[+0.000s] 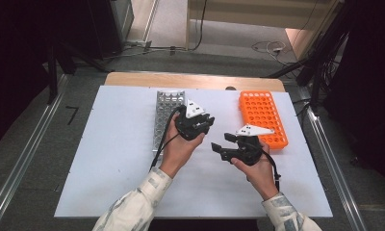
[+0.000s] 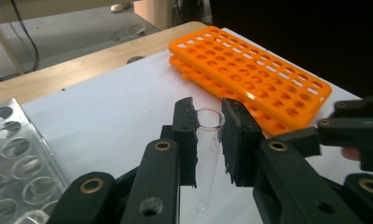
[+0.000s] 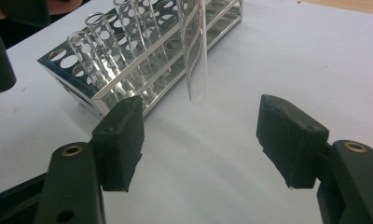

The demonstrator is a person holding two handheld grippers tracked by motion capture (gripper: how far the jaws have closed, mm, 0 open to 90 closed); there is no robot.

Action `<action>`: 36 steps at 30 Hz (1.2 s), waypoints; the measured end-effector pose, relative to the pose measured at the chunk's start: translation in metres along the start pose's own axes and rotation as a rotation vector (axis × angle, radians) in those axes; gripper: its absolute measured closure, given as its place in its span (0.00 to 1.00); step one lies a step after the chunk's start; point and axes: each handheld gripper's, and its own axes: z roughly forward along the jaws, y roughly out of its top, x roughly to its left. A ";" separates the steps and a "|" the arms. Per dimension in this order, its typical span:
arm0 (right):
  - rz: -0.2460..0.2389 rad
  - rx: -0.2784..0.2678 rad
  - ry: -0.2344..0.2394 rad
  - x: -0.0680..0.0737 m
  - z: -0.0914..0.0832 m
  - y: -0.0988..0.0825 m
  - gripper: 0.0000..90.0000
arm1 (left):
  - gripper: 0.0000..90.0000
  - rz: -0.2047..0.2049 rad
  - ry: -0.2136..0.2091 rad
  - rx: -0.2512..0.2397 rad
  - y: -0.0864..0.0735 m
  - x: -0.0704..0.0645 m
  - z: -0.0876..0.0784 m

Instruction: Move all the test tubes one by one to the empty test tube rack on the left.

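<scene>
Glass tube: clear test tube (image 2: 208,154) pinched between the pads of the left tool (image 2: 208,140), held above the white bench sheet (image 1: 118,159), open mouth poking out just past the pad tips in the left gripper view
Same tube, other angle: in the right gripper view it (image 3: 195,51) hangs round end down, tilted a bit, bottom off the sheet, just beside the near end of the metal rack (image 3: 142,88)
Left tool: clamped down on the tube, pads tight on both sides of the glass; in the high view it (image 1: 200,126) sits over the middle of the bench, right next to the metal rack (image 1: 167,118)
Right tool: jaws spread wide, nothing between them, the pads (image 3: 121,140) just frame bare sheet; tbh they've just been opening up
Right tool, place: in the high view it (image 1: 219,147) sits just right of the left one, jaws pointing toward it, close but not touching
Metal rack: shiny, two tiers of round holes, a few more clear tubes (image 3: 100,51) standing upright in the end nearest the right tool
Orange rack: plastic grid (image 1: 262,118) lying flat on the right side of the sheet, holes look empty, well apart from the held tube
Bench: white sheet over a wooden top (image 1: 195,79), the wood showing along the far edge
</scene>
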 end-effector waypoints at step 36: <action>0.001 -0.003 -0.013 -0.004 -0.004 -0.002 0.35 | 0.85 -0.084 0.207 -0.034 -0.004 0.065 -0.020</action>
